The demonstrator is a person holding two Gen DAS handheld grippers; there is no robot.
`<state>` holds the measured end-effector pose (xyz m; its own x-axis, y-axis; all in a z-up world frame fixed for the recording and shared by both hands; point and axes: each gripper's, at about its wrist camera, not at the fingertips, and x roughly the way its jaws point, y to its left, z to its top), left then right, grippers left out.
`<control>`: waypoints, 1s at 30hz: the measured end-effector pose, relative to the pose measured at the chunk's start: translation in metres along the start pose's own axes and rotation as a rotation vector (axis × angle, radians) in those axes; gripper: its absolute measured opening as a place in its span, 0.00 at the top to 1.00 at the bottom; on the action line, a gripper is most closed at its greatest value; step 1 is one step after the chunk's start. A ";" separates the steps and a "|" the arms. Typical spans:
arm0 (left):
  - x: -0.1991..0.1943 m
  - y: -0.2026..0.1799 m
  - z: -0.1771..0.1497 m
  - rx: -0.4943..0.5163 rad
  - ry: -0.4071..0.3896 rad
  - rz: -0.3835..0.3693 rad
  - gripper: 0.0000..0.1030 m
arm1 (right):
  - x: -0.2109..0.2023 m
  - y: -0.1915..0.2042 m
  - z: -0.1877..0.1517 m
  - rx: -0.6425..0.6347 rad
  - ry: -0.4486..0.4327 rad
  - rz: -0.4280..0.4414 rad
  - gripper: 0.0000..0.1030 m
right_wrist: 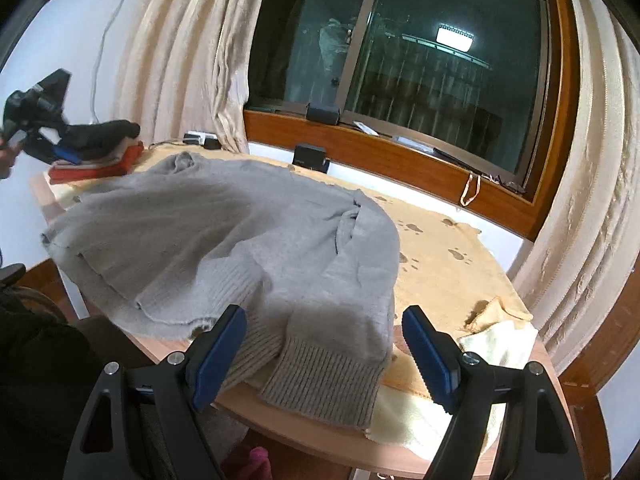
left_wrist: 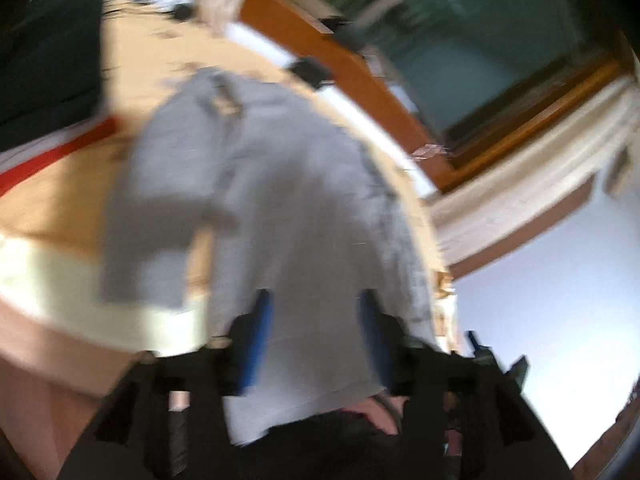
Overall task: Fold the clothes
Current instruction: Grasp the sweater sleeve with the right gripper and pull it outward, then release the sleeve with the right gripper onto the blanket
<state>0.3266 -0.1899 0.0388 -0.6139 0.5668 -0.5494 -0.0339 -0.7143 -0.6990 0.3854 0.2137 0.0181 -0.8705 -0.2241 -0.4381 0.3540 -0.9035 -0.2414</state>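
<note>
Here we are at the table [right_wrist: 280, 424], and the grey sweater [right_wrist: 224, 224] lies spread across the tan blanket [right_wrist: 440, 264] that covers it, one sleeve folded in over the body, its ribbed cuff [right_wrist: 324, 380] hanging just over the near edge.

Right tongs [right_wrist: 324, 354] first: jaws standing wide, blue pads either side of that cuff, not pressing on it. Nothing held there.

Left tongs [left_wrist: 316, 336]: the view is badly smeared, but the blue pads stand apart with sweater cloth showing between them. I can't see them pinching the fabric, so I read them as open and empty. In the right view the same tool shows far off at the left [right_wrist: 38, 120], up above the stack of folded clothes [right_wrist: 96, 160].

How will this thing handle? It's a soft knit, floppy, light enough for one tool but prone to sag and stretch if lifted from a single point. It should drag rather than slide on the fuzzy blanket, so lifting clear looks wiser than pulling flat. The ribbed cuff and hem are the thickest, firmest bits, my pick for a grip: the pads should bite there without slipping. Pinch both layers at an edge, or the lower layer is likely to stay behind and rumple the fold.
</note>
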 end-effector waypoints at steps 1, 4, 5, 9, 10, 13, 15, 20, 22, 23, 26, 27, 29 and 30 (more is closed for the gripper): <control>0.011 -0.006 0.000 0.008 0.015 -0.038 0.30 | 0.000 -0.002 0.000 0.012 0.006 -0.009 0.20; 0.047 -0.018 0.004 0.011 0.056 -0.098 0.29 | 0.020 -0.017 -0.007 0.085 0.119 -0.067 0.20; 0.056 -0.017 0.007 0.004 0.064 -0.103 0.29 | 0.031 -0.023 -0.012 0.123 0.170 -0.075 0.20; 0.087 0.000 0.016 -0.074 0.105 -0.101 0.29 | 0.054 -0.027 -0.021 0.170 0.234 -0.014 0.20; 0.091 0.004 0.017 -0.087 0.111 -0.092 0.29 | 0.057 -0.027 -0.022 0.166 0.241 -0.012 0.20; 0.101 0.016 0.022 -0.110 0.116 -0.065 0.26 | 0.063 -0.031 -0.022 0.196 0.253 0.024 0.26; 0.104 0.023 0.026 -0.124 0.105 -0.058 0.23 | 0.065 -0.032 -0.024 0.228 0.256 0.083 0.46; 0.117 0.045 0.034 -0.185 0.120 -0.067 0.23 | 0.061 -0.037 -0.017 0.242 0.245 0.086 0.86; 0.116 0.045 0.035 -0.167 0.126 -0.067 0.23 | 0.057 -0.051 -0.008 0.235 0.220 -0.016 0.89; 0.116 0.044 0.035 -0.157 0.129 -0.067 0.23 | 0.055 -0.061 -0.004 0.232 0.211 -0.090 0.89; 0.116 0.044 0.036 -0.129 0.138 -0.068 0.23 | 0.051 -0.104 0.008 0.248 0.192 -0.280 0.89; 0.115 0.043 0.036 -0.120 0.141 -0.068 0.23 | 0.051 -0.117 0.012 0.252 0.189 -0.338 0.89; 0.115 0.043 0.036 -0.101 0.147 -0.068 0.23 | 0.057 -0.137 0.013 0.253 0.205 -0.414 0.89; 0.115 0.043 0.037 -0.091 0.150 -0.068 0.23 | 0.060 -0.147 0.014 0.254 0.212 -0.453 0.89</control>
<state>0.2259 -0.1705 -0.0375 -0.4879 0.6724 -0.5566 0.0045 -0.6357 -0.7719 0.2759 0.3283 0.0394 -0.8193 0.2615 -0.5102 -0.1552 -0.9579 -0.2417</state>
